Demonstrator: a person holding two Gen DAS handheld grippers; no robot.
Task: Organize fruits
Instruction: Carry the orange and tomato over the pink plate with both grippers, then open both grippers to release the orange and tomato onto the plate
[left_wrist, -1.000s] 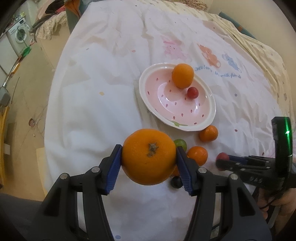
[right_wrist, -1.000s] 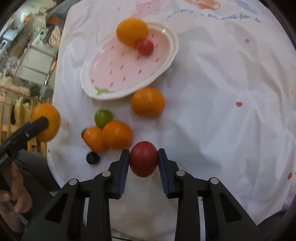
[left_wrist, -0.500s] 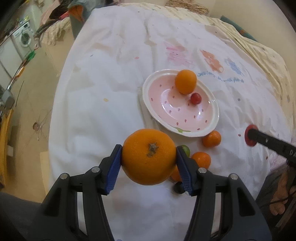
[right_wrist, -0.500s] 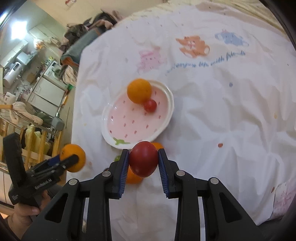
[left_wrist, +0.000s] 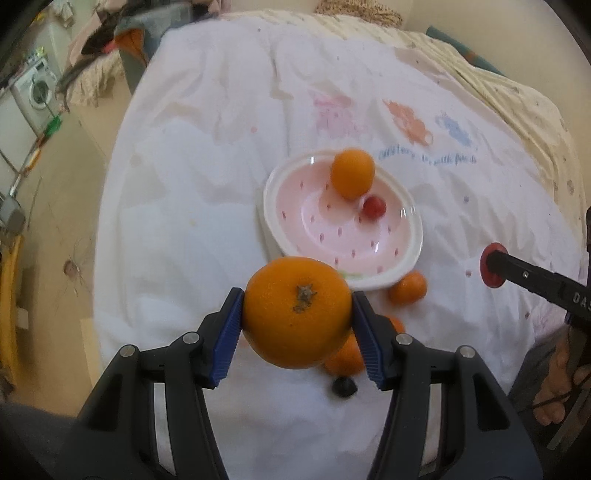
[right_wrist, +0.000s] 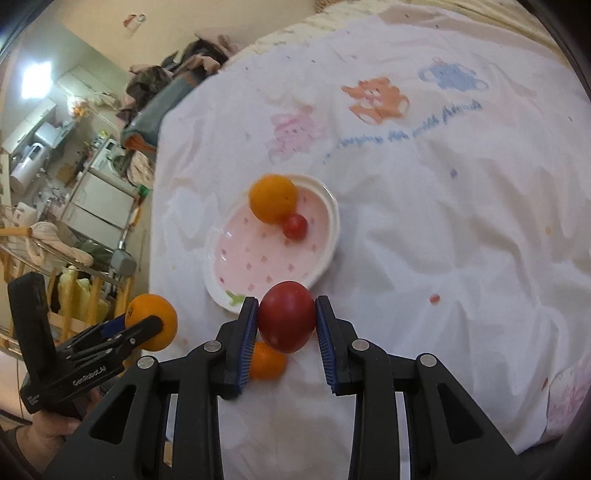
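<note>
The near half of the pink plate (right_wrist: 236, 258) lies bare and open from above, its far side taken by an orange (right_wrist: 272, 198) touching a small red fruit (right_wrist: 295, 226), while loose oranges (left_wrist: 407, 287) and a dark fruit (left_wrist: 344, 386) crowd the cloth (left_wrist: 184, 206) just before its near rim.

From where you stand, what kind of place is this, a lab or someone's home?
Most likely a lived-in home. A washing machine stands off to one side, clothes are piled behind the table, and the tablecloth is a child's cartoon-bear print.
</note>
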